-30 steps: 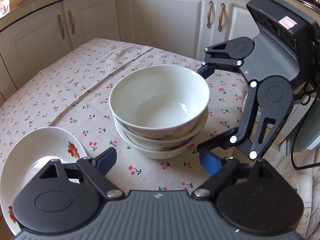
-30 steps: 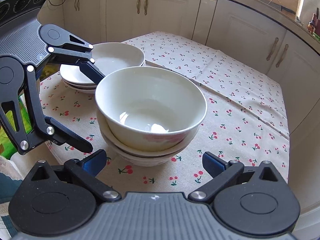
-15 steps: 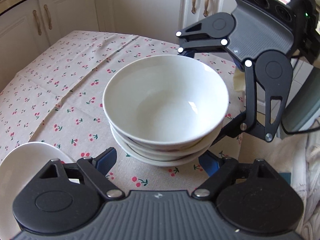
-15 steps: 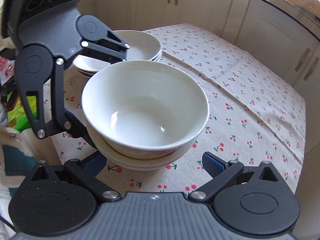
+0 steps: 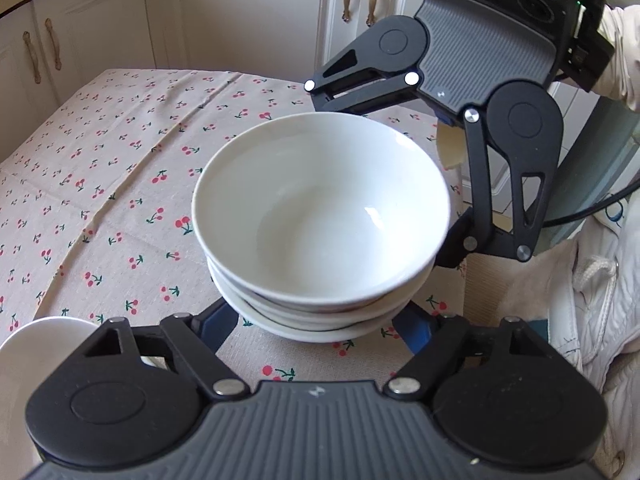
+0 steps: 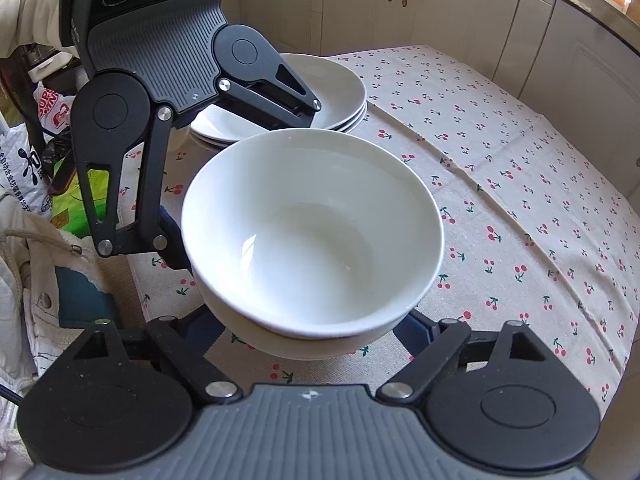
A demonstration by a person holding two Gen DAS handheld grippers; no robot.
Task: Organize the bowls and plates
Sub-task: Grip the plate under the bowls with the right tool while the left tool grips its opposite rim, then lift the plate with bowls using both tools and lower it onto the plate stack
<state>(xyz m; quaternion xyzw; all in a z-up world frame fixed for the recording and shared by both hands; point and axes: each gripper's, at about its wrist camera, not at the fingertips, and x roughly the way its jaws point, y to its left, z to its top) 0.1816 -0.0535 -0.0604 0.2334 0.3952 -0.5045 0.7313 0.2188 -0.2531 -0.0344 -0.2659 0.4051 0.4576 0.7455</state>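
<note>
Bowl stack (image 5: 320, 220): three white bowls nested, mouths up, sitting level on the cloth (image 5: 100, 184). No long axis; round, opening faces straight up toward both cameras.

My left gripper (image 5: 316, 330) reaches down at a steep angle from the near side, the stack's base between its blue pads (image 5: 218, 326). Jaws are closing; pads sit just beside the lowest bowl's rim on either side. Whether they press on it I cannot tell, as the rim hides the contact.

My right gripper (image 6: 308, 332) comes in steeply from the opposite side, likewise straddling the stack's base. Its jaws are also closing, with the stack between them; contact is hidden under the bowl here too. In each view the other gripper shows beyond the stack, fingers flanking it.

Plates (image 6: 336, 96): a pile of shallow white ones, beyond the stack as seen from my right gripper, behind the left gripper's finger. From my left gripper, one white rim (image 5: 44, 336) shows at lower left, by the left finger.

Surface: table under a beige cloth with a cherry print, creased. Room: cream cabinets (image 5: 248, 16) with brass handles behind the table. A white sleeve (image 5: 620, 60) behind the right gripper.
</note>
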